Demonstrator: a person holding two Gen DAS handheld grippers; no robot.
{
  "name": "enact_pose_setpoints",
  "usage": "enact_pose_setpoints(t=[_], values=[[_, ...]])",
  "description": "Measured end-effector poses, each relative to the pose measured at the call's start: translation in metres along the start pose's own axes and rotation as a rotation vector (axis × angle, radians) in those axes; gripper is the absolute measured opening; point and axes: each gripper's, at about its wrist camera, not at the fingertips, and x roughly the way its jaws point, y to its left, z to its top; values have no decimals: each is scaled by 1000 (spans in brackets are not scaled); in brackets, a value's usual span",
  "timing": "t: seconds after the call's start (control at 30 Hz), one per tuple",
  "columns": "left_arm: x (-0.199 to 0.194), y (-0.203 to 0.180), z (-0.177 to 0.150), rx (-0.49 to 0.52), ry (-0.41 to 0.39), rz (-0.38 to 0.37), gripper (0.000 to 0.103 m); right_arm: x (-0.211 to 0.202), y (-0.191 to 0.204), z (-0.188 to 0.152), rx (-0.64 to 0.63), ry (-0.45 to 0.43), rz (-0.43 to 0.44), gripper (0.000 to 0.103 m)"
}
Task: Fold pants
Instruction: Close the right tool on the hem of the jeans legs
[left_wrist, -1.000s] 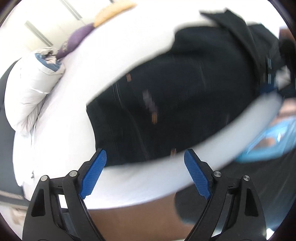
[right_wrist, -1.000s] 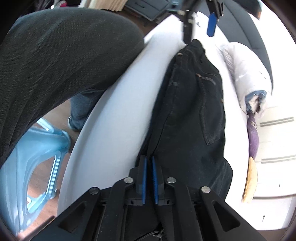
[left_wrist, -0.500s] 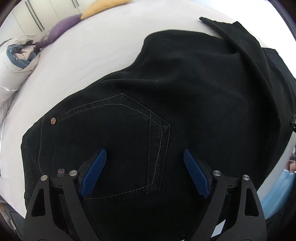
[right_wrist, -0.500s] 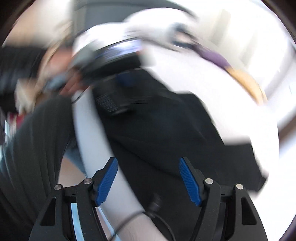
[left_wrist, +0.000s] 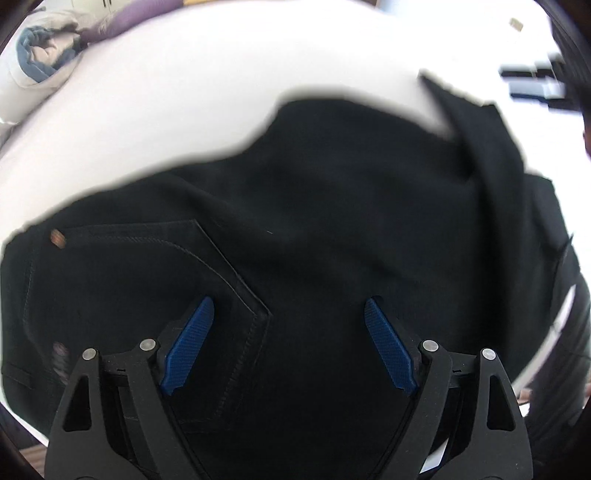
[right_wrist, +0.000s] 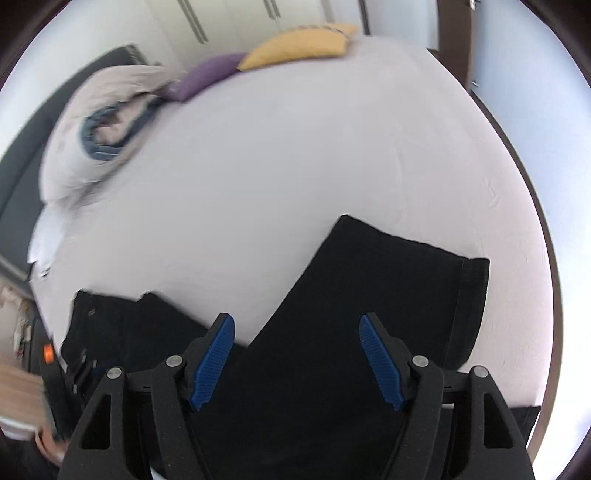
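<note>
Black pants (left_wrist: 332, 229) lie flat on a white bed (left_wrist: 221, 92), seat up with a back pocket (left_wrist: 147, 280) showing. My left gripper (left_wrist: 290, 314) is open and empty, just above the pocket area near the waist. In the right wrist view the pants' leg end (right_wrist: 388, 280) lies on the bed with its hem at the right. My right gripper (right_wrist: 297, 332) is open and empty over that leg. The waist end (right_wrist: 110, 325) shows at the lower left.
A rolled white duvet (right_wrist: 107, 133) lies at the far left of the bed (right_wrist: 295, 166). A purple cushion (right_wrist: 210, 74) and a yellow cushion (right_wrist: 299, 48) sit at the far end. The bed's edge runs along the right.
My right gripper has let go of the pants, opened, and swung to face across the bed over the leg end. My left gripper moved from the bed's edge to over the seat.
</note>
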Motion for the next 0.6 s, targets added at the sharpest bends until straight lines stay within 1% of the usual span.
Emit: enact_pose_setpoints(t=[0.03, 0.07, 0.13, 0.2, 0.33, 0.4, 0.47, 0.53, 0.57, 0.6], values=[[1, -5, -3, 22, -18, 27, 84, 12, -1, 9, 11, 22, -26, 73], [0, -5, -4, 20, -25, 29, 84, 25, -2, 17, 20, 42, -58, 73], [-2, 0, -3, -6, -25, -2, 83, 42, -5, 26, 42, 56, -116, 73], [-2, 1, -4, -2, -26, -10, 83, 59, -9, 37, 59, 71, -154, 73], [3, -3, -18, 1, -24, -4, 84, 85, -3, 47, 67, 115, -222, 73], [3, -3, -19, -2, -29, -4, 84, 102, -1, 51, 61, 159, -273, 73], [7, -6, -15, -1, -34, -2, 84, 113, -5, 52, 72, 189, -306, 73], [7, -5, -15, -2, -38, 0, 84, 117, -11, 53, 90, 188, -319, 73], [6, -5, -16, -4, -39, 1, 84, 117, -11, 54, 85, 185, -327, 71], [6, -5, -17, -4, -40, 3, 84, 117, -11, 54, 78, 184, -332, 65]])
